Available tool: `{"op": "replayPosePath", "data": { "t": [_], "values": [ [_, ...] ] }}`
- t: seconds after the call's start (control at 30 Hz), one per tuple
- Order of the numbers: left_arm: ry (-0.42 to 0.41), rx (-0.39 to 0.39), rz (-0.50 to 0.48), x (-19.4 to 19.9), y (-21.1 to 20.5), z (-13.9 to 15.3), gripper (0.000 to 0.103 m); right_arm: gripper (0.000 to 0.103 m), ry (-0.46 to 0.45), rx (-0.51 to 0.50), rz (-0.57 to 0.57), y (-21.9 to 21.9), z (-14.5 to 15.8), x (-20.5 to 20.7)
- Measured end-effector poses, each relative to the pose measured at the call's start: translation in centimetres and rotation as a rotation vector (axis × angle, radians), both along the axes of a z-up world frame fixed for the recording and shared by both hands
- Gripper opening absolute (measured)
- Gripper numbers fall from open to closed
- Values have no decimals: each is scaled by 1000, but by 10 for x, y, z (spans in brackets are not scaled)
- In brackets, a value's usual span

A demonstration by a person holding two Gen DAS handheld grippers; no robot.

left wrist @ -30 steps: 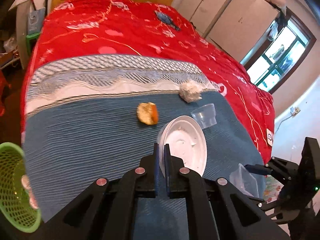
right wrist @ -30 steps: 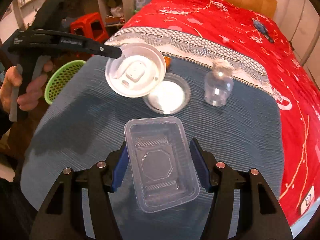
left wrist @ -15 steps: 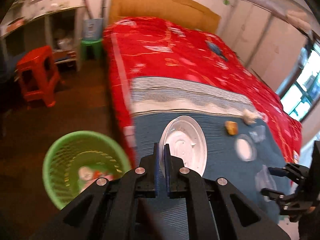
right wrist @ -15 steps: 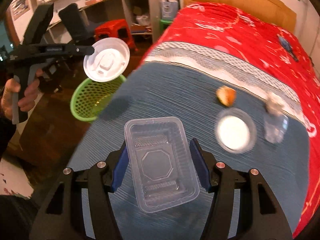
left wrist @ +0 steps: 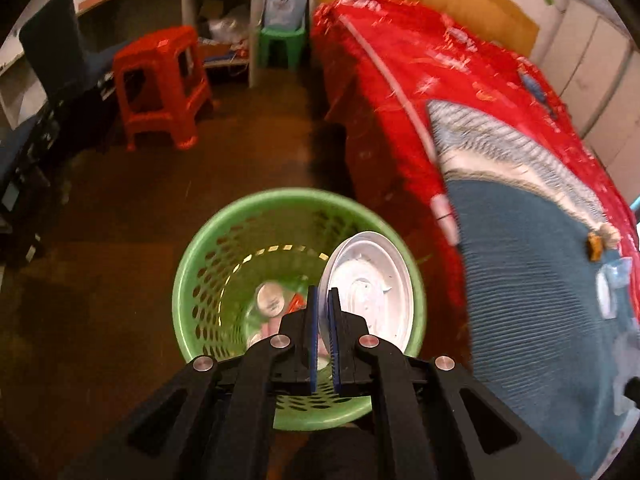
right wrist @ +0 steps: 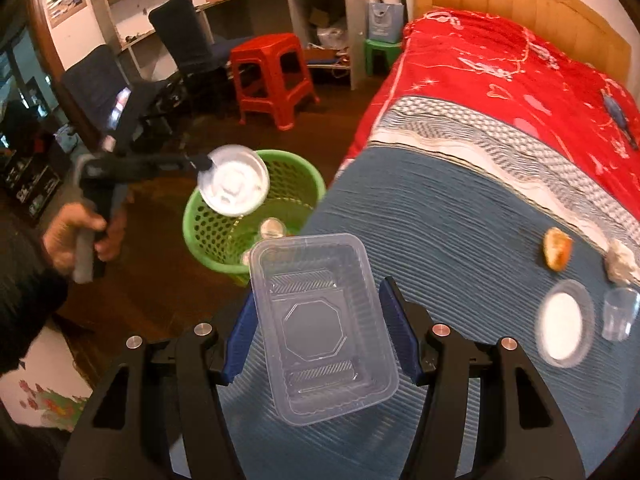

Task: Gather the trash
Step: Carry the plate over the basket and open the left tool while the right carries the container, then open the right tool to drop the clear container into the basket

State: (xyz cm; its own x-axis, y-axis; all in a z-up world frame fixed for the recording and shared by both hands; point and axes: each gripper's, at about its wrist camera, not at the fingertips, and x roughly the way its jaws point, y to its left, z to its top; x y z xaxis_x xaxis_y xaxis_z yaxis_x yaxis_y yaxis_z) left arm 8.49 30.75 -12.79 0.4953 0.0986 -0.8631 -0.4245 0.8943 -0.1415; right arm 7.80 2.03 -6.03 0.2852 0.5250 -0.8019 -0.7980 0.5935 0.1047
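Note:
My left gripper [left wrist: 323,304] is shut on the rim of a white plastic lid [left wrist: 370,288] and holds it over the green mesh basket [left wrist: 200,280] on the floor; the basket holds a can and other trash. In the right wrist view the lid [right wrist: 236,186] hangs above the basket [right wrist: 200,220]. My right gripper [right wrist: 320,320] is shut on a clear plastic container [right wrist: 320,320] above the blue blanket [right wrist: 440,216]. On the blanket lie a bread piece [right wrist: 557,254], a crumpled tissue [right wrist: 620,266], a round white lid [right wrist: 564,322] and a clear cup [right wrist: 620,318].
A red stool [right wrist: 274,76] and a green stool [right wrist: 380,54] stand on the dark floor beyond the basket. Dark chairs [right wrist: 184,40] and shelves line the left side. The bed with the red cover [right wrist: 500,76] fills the right.
My left gripper has swung the white lid left, off the bed and over the green basket. My right gripper with the clear container has turned left toward the basket.

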Motion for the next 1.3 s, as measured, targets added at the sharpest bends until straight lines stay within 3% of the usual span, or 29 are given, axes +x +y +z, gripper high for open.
{"op": "replayPosePath", "data": {
  "t": [0.17,0.3,0.47,0.53,0.8,0.93,1.0,1.13,1.3],
  "values": [
    [49,-44,15,2,8,-26,7,59,27,10,12,27,-8,5],
    [43,-51,34,-6,16,-34,38,59,41,21,21,46,-12,7],
    [10,-60,67,-20,25,-26,41,59,57,36,29,70,-17,10],
    [-10,-60,89,-28,31,-19,49,59,72,41,30,84,-23,12],
    [-72,-47,159,-64,47,6,60,59,130,27,20,130,-46,18],
    [-90,-51,186,-76,53,10,61,60,155,31,13,149,-55,21],
    [-93,-52,196,-81,55,11,63,61,162,40,9,156,-56,22],
    [-94,-50,202,-85,55,12,65,73,181,77,-6,163,-53,24],
    [-104,-47,197,-86,51,18,66,73,174,94,-27,152,-44,24]
  ]
}}
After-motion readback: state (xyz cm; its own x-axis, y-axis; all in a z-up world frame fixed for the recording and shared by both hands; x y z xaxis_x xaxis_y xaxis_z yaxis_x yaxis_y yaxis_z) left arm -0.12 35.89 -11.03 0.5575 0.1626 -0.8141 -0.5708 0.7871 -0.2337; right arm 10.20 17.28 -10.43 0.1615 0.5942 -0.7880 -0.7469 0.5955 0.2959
